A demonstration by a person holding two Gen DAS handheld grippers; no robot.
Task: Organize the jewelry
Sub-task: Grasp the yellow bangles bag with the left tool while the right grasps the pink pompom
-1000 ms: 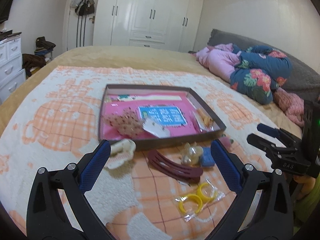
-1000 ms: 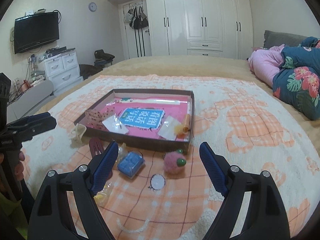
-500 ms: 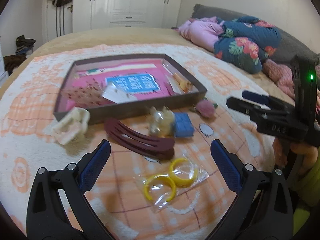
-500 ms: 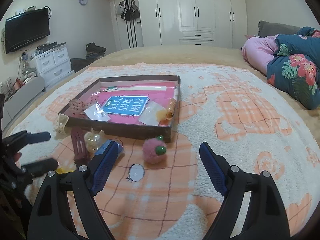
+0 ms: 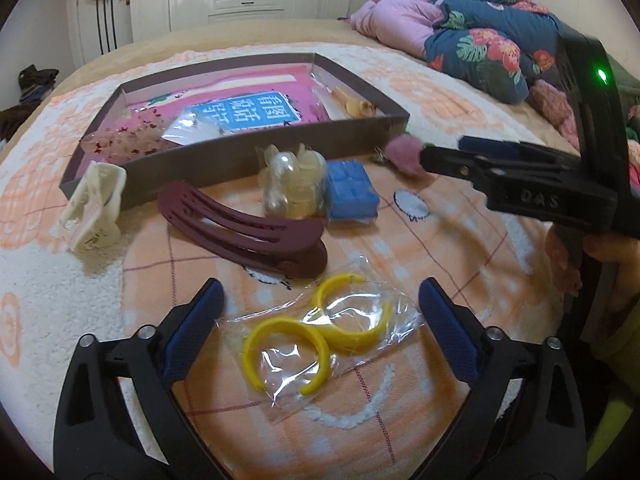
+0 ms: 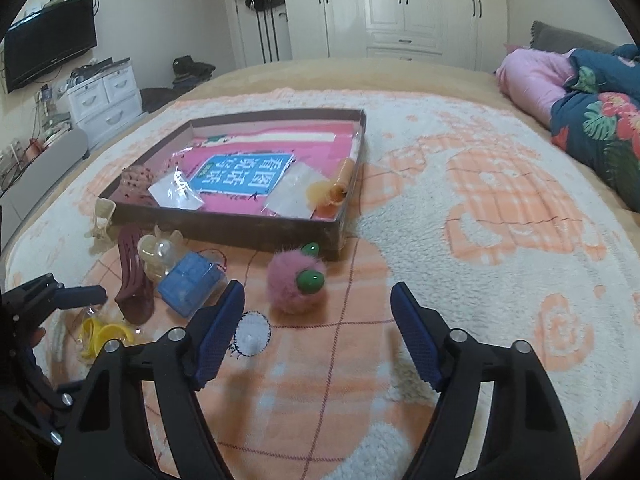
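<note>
Yellow hoops (image 5: 316, 332) in bag, lying low centre between wide left gripper (image 5: 320, 320) pads, untouched. Right gripper (image 6: 316, 320), empty, narrowing near pompom (image 6: 294, 280). Approaching; likely needing closing, then lifting to tray (image 5: 248, 160).

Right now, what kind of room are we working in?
Most likely a bedroom: the jewelry lies on a blanket-covered bed, white wardrobes line the far wall, and folded bedding is piled at one side.
</note>
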